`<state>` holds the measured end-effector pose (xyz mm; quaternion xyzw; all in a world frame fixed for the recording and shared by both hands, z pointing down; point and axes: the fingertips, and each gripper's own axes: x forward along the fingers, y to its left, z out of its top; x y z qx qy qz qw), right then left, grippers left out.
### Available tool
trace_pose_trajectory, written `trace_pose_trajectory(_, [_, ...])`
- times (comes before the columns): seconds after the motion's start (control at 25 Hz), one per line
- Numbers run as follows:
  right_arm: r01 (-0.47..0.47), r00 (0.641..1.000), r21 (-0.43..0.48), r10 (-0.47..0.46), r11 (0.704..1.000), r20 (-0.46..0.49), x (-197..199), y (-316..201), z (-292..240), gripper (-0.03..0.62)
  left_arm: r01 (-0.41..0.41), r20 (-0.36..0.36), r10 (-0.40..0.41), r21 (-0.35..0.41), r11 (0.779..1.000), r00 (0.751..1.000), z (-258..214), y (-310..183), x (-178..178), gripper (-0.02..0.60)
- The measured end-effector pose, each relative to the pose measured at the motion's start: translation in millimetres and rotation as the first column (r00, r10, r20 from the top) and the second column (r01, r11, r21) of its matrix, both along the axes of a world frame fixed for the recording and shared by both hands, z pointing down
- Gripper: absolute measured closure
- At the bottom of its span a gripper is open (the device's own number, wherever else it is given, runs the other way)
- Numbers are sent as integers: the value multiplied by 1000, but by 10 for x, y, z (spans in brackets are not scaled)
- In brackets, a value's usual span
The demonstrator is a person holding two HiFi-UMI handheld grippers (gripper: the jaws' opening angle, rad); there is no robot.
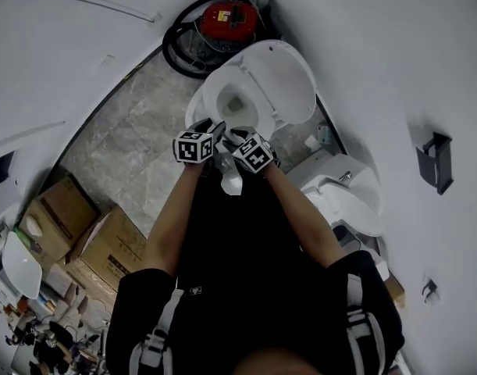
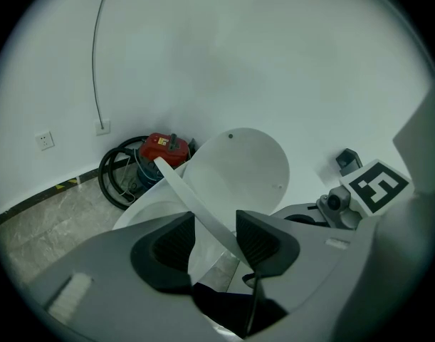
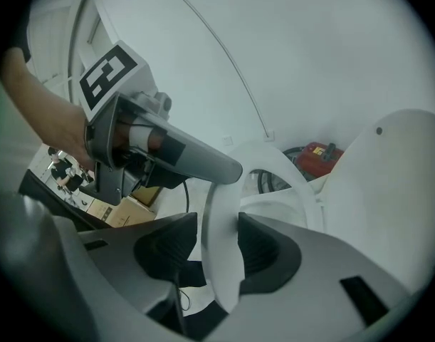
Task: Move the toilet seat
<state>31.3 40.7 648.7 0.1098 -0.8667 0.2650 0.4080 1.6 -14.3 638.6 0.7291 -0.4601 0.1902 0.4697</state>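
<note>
**Item inspected: seat.** The toilet seat (image 3: 221, 256) is lifted clear of the bowl (image 1: 230, 104) at its near edge. Its far end runs back towards the hinge, under the lid (image 1: 283, 80), which stands open against the far wall.

**Tongs.** Both pairs are narrowed onto the near rim of the seat, side by side.
- The right gripper (image 3: 217, 246) has the rim bearing on its right pad. The left pad looks to touch as well, though the wide lens leaves that contact uncertain.
- The left gripper (image 2: 213, 239) has the seat crossing its gap at a slant, caught corner to corner between the pads.

**Surroundings.** A red vacuum cleaner (image 1: 232, 18) with a coiled black hose sits far left of the bowl. Cardboard boxes (image 1: 105, 244) lie on the near left floor. Neither is in the seat's path.

**Assessment of the step.** The seat is mid-swing, and its direction cannot be judged from position alone.

**Recommended practice.**
- Square the left pair so its pads sit flat on the rim and not slantwise.
- Keep both pairs level with each other so the hinge is not twisted.
- Follow the hinge's arc; do not pull the seat towards the body.
- Keep the grip until the seat rests against the lid or on the bowl. A smooth rim held only at the pad corners is likely to slip and slam.
</note>
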Motion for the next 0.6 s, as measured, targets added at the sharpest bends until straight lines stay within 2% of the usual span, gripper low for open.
trace_pose_trajectory(0.2, [-9, 1000, 41, 10, 999, -15, 124, -117, -65, 431, 24, -48, -23, 17, 1000, 999, -112, -108, 111, 414])
trace_pose_trajectory(0.6, [23, 1000, 95, -21, 995, -16, 328, -285, -216, 444, 52, -53, -49, 45, 998, 997, -273, -309, 295, 417])
